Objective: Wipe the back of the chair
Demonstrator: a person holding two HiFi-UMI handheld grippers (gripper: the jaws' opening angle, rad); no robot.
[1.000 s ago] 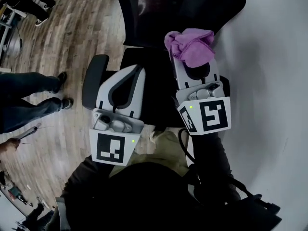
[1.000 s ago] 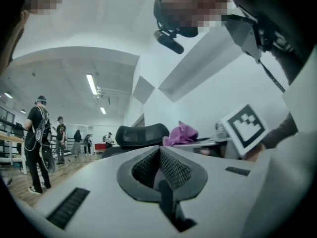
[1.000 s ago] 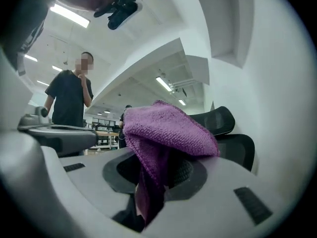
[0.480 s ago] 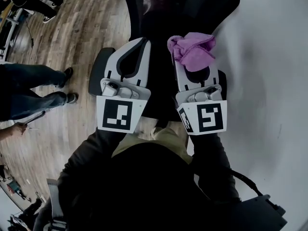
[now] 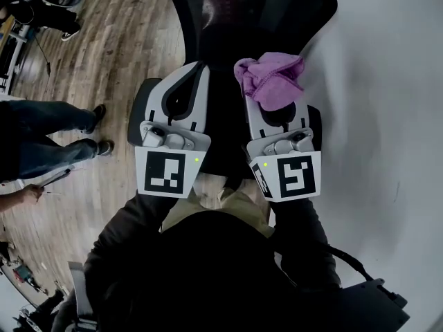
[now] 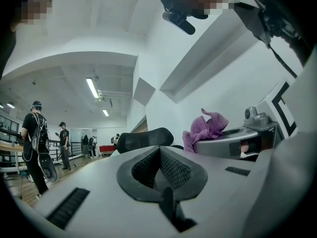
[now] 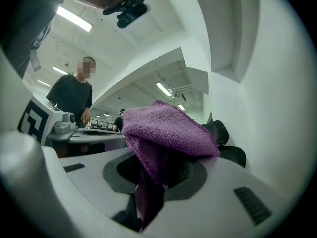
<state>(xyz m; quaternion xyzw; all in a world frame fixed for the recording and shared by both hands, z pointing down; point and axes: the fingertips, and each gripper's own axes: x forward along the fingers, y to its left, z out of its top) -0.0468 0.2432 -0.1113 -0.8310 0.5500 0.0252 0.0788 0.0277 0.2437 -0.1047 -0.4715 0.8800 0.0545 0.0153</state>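
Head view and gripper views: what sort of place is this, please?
Probably a large open office or workshop hall, indoors. A black office chair stands on a wooden floor, long ceiling lamps run overhead, and several people stand in the distance.

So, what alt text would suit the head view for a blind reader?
Seen from above, a person holds two grippers before a black office chair. The right gripper has its jaws shut on a purple cloth; the left gripper is shut and empty.
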